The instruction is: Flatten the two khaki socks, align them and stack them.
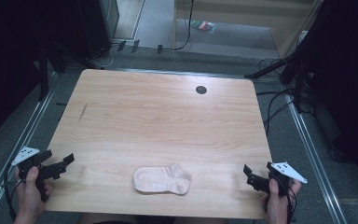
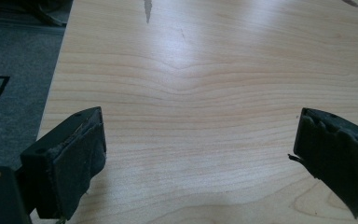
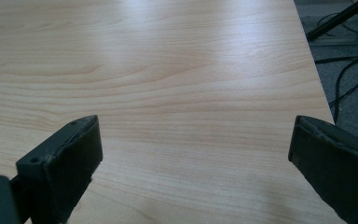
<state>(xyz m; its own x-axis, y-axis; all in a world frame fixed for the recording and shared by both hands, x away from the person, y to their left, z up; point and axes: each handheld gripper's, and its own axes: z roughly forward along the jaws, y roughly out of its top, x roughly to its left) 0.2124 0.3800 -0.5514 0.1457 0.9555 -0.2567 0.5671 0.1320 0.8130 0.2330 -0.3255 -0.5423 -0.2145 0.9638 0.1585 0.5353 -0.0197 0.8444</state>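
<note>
both claws, left (image 1: pixel 67 161) and right (image 1: pixel 247 171), hang spread wide at the table (image 1: pixel 168 116) edges, well apart from the sock (image 1: pixel 162 179) lying flat near my side; i could pinch wood, not cloth.

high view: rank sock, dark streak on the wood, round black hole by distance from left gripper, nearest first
From the left gripper:
1. Dark streak, far-left part of the table.
2. Sock, near edge, centre; too close to the streak to rank firmly.
3. Round black hole, far side, right of centre.
</note>
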